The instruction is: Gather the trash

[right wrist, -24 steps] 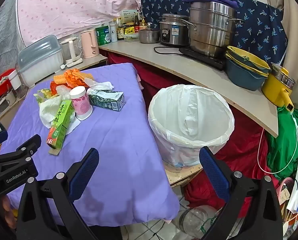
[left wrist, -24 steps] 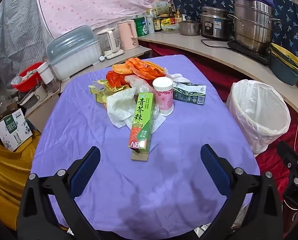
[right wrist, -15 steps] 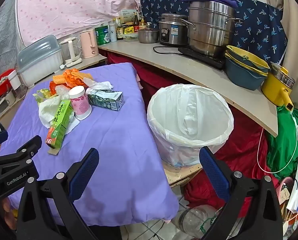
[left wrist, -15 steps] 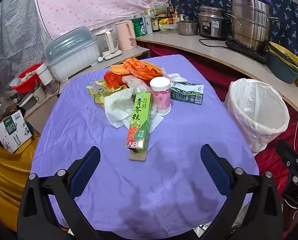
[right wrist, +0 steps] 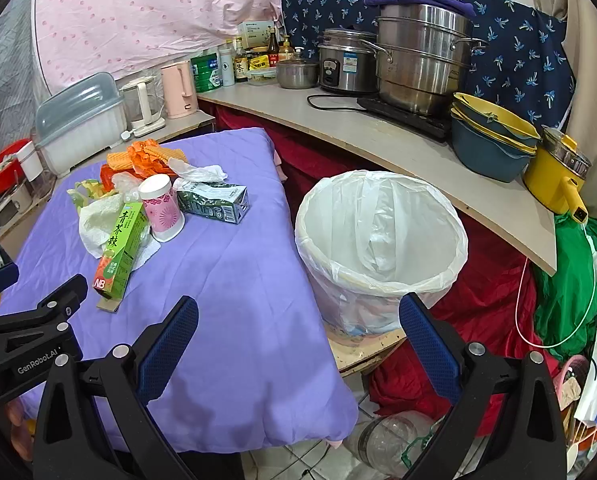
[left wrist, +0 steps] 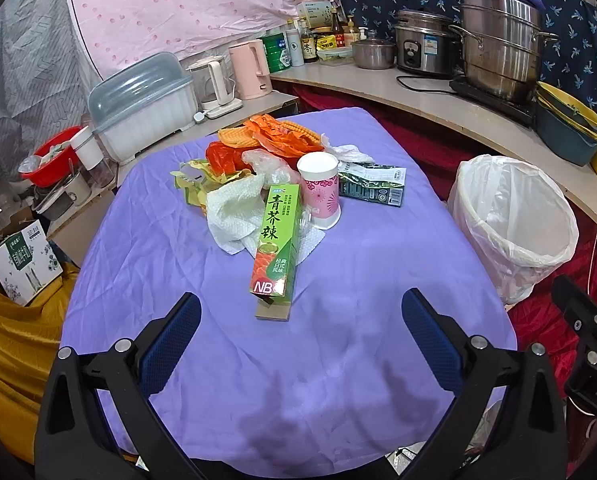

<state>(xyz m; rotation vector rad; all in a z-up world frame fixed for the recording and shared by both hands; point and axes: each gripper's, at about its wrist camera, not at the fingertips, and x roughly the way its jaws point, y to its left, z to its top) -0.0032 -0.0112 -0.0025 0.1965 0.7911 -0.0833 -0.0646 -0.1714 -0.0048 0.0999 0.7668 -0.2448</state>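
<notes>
- left gripper (left wrist: 300, 320): jaws spread wide and empty, above the near part of the purple cloth (left wrist: 338, 380).
- right gripper (right wrist: 298, 322): jaws spread wide, nothing between them, over the cloth's right edge.
- just beyond the left jaws lies a green box (left wrist: 277, 240), propped on white paper towel (left wrist: 234, 212).
- behind it a pink cup (left wrist: 320, 188), a dark green carton (left wrist: 372, 186) and orange wrappers (left wrist: 274, 134).
- white-lined bin (right wrist: 382, 240) stands right of the table.

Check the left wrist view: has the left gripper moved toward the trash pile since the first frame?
Yes, slightly: the green box and the cup sit a little lower and left in frame, so the open left gripper has eased forward and right relative to them.
</notes>
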